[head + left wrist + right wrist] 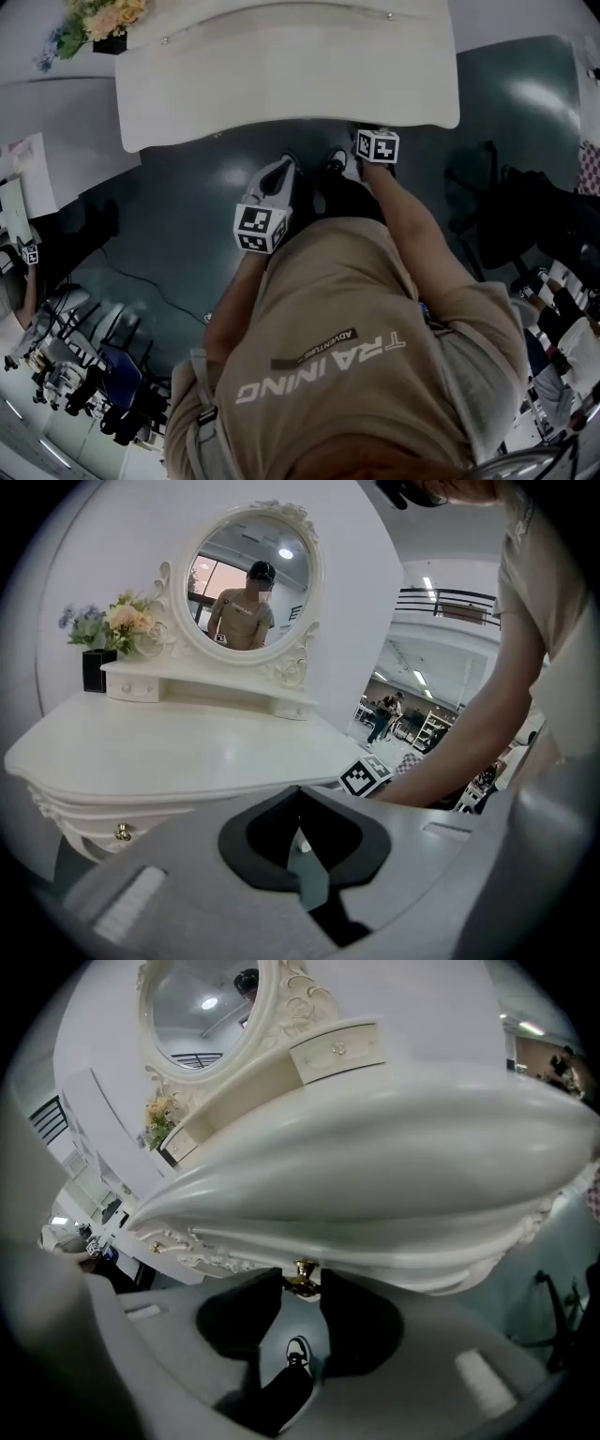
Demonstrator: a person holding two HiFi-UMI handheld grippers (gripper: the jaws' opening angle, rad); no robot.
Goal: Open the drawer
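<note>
**A:** What's the setting?

**B:** A big hall with a dark, glossy floor (178,234). A white dressing table (281,84) stands in it, and a person (356,356) in a beige T-shirt bends over its front.

**A:** Start at the left.

**B:** The left gripper (300,797) is held short of the counter's front edge and touches nothing. Its jaws are pressed together at the tips, with nothing between them. Up and to the left of those jaws is a flower bunch (117,621) in a black vase (94,670). Straight above them is the oval mirror (248,583), which shows the person's reflection. Low to the left of the jaws, a small brass side knob (122,832) sits on the carved apron. To their right, the person's right arm (469,752) reaches towards the counter's front.

**A:** And the right one?

**B:** The right gripper (302,1284) is up against the front of the drawer (384,1258). The drawer lies just above its jaws, under the counter rim. The jaws pinch the drawer's brass centre knob (303,1277) between their tips.

**A:** Is the drawer out?

**B:** It looks pushed in, with its front in line with the apron. Below the knob, in the gap between the jaws, a black-and-white shoe (298,1349) shows on the floor.
</note>
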